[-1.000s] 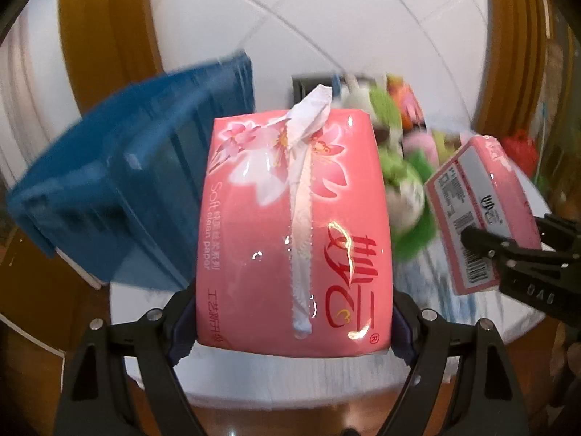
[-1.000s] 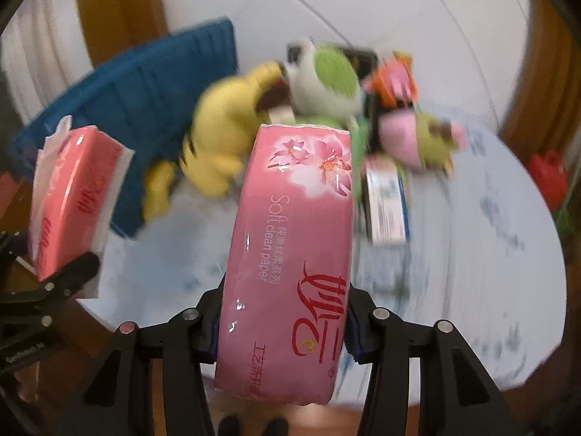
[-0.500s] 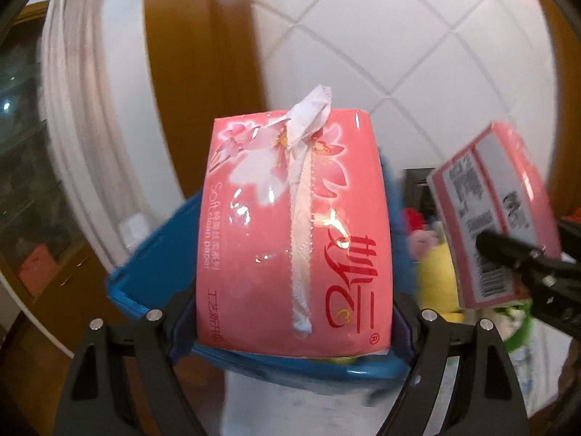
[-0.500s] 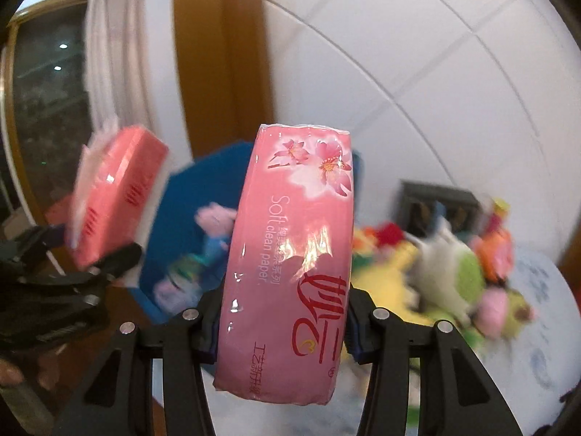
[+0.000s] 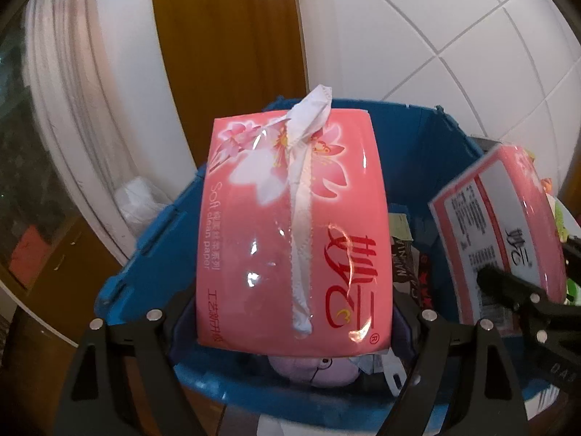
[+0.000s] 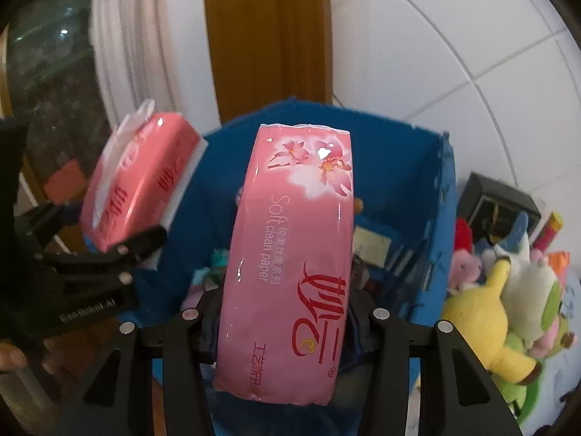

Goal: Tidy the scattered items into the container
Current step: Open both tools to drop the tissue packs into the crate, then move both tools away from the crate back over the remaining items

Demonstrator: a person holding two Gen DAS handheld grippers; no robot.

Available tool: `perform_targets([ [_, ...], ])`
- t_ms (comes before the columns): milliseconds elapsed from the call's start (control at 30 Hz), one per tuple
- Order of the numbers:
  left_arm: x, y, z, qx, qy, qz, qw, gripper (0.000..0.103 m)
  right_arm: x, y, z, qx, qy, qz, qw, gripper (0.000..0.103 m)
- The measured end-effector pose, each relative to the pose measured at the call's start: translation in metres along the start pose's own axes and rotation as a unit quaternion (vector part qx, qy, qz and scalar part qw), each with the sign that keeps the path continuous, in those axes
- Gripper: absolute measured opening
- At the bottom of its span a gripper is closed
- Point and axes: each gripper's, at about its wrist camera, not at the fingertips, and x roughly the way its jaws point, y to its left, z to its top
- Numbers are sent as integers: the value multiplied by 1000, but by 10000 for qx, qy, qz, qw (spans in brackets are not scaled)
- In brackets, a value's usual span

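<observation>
The left claw [image 5: 294,321] is clamped on the lower sides of a pink tissue pack [image 5: 292,229], a soft rectangular block in glossy plastic film printed with flowers and red characters. A crinkled white tissue [image 5: 308,123] pokes from the slit running down its face. The right claw [image 6: 285,321] grips a second tissue pack [image 6: 290,265] of the same kind by its narrow edges, so the rounded, shiny side faces the camera.

Directly beyond and beneath both claws sits the blue container [image 5: 152,254], a rigid plastic crate with ribbed walls. Both packs hang above its open top. Under the left claw's pack, inside the crate, lies a pale purple plush [image 5: 316,370], and further ahead to the right some printed packets [image 5: 406,265].

To the right of the right claw, outside the crate, a heap of fuzzy plush toys [image 6: 508,312] rests on the pale counter [image 6: 570,392], a yellow one in front. A dark box [image 6: 497,203] stands behind them. Farther out are a white tiled wall [image 5: 454,54] and a brown wooden post [image 5: 232,51].
</observation>
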Motion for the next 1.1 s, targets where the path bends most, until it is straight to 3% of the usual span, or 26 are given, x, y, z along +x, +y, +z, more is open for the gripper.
perform_targets([
  [133, 22, 0, 6, 23, 233, -110, 9997, 85, 11, -10, -6, 141, 67, -113, 9998, 57],
  [167, 26, -1, 7, 28, 309, -126, 9994, 85, 10, -13, -5, 177, 50, -116, 9998, 66],
  [200, 32, 0, 6, 22, 380, -134, 9992, 86, 9, -13, -4, 162, 1, -157, 9997, 81],
  [267, 37, -4, 3, 22, 390, -113, 9992, 90, 6, -12, -2, 116, -58, -309, 9994, 96],
  [400, 34, -11, 1, -20, 368, -146, 9992, 99, 9, -12, 4, 28, -46, -455, 9989, 97],
  [500, 37, -8, -1, -61, 347, -111, 9993, 99, 11, -14, 5, 49, -48, -469, 9989, 103],
  [767, 29, -4, -4, -112, 313, -97, 9994, 99, 8, -12, 6, 120, -52, -459, 9989, 103],
  [1100, -22, -1, -26, -337, -6, -60, 9994, 99, -30, -19, -7, 195, -406, -507, 9977, 103],
])
